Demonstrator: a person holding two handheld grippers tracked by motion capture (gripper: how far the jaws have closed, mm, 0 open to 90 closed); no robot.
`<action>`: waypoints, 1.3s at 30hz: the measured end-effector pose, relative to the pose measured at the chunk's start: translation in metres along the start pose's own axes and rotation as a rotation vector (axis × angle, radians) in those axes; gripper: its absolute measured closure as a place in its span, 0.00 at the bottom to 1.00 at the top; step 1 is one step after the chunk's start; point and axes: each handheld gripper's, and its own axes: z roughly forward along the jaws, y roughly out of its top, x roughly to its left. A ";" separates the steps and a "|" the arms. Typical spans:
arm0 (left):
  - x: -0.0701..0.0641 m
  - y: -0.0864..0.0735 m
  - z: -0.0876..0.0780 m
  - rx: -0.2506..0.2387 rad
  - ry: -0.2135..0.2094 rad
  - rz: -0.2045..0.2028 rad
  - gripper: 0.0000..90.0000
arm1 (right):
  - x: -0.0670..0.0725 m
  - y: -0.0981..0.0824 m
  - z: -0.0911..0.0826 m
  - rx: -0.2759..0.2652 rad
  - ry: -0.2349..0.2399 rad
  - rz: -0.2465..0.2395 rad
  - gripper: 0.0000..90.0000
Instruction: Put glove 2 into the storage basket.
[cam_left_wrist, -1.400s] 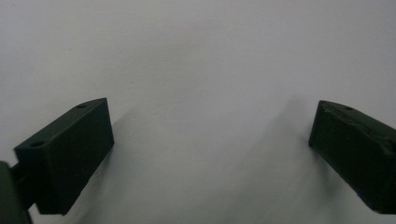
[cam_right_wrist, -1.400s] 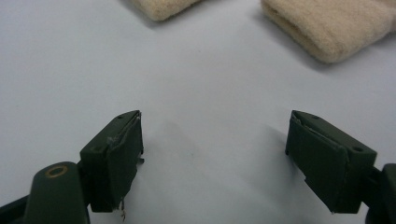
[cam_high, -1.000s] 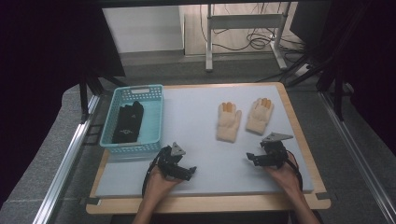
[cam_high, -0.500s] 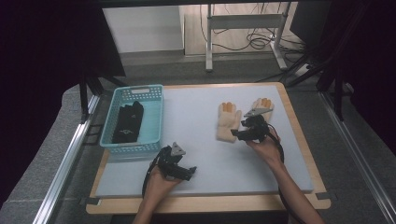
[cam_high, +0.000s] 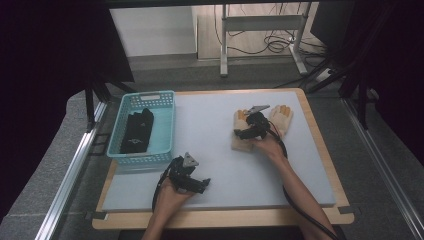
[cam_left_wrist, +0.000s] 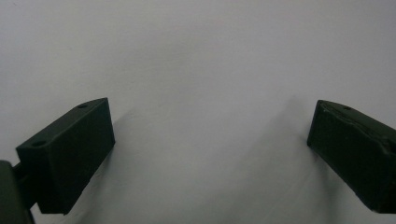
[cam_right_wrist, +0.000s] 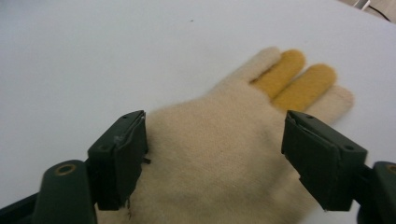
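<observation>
Gloves of cream knit, two of them, lie side by side toward the far right of the table (cam_high: 210, 165), and the work in hand is plainly to pick one up. Nearest the person, the left claw (cam_high: 198, 185) rests low by the near edge, left of centre, its jaws standing wide apart over bare white surface with nothing between them; it looks parked there to leave the other hand room. Farther out, the right claw (cam_high: 245, 133) hangs over the left-hand glove (cam_high: 241, 142), pointing toward the left edge. Its jaws have just been opening, and in the right gripper view they stand spread to either side of the glove's palm (cam_right_wrist: 215, 158), the pads not yet pressing on the cloth. That wide stance seems chosen to bunch the broad, flat palm in one bite. The glove lies flat, fingers pointing away from the person, soft and slightly fuzzy, with two middle fingers in mustard yellow. Its partner, the second glove (cam_high: 280, 117), lies just beside it nearer the right edge, untouched. Along the left edge a turquoise basket (cam_high: 165, 117) holds dark gloves (cam_high: 136, 132), likely the place where the cream pair will go; the lift has not yet begun.
</observation>
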 end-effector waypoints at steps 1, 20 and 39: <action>0.000 0.000 0.000 0.000 0.000 0.000 0.01 | 0.000 0.000 0.000 0.000 0.000 0.000 0.24; 0.000 0.000 0.000 0.001 0.001 -0.001 0.01 | 0.028 0.002 -0.038 -0.001 0.104 -0.028 0.58; 0.000 0.000 0.000 -0.001 0.000 -0.003 0.01 | 0.046 -0.035 -0.072 -0.040 0.135 0.030 0.34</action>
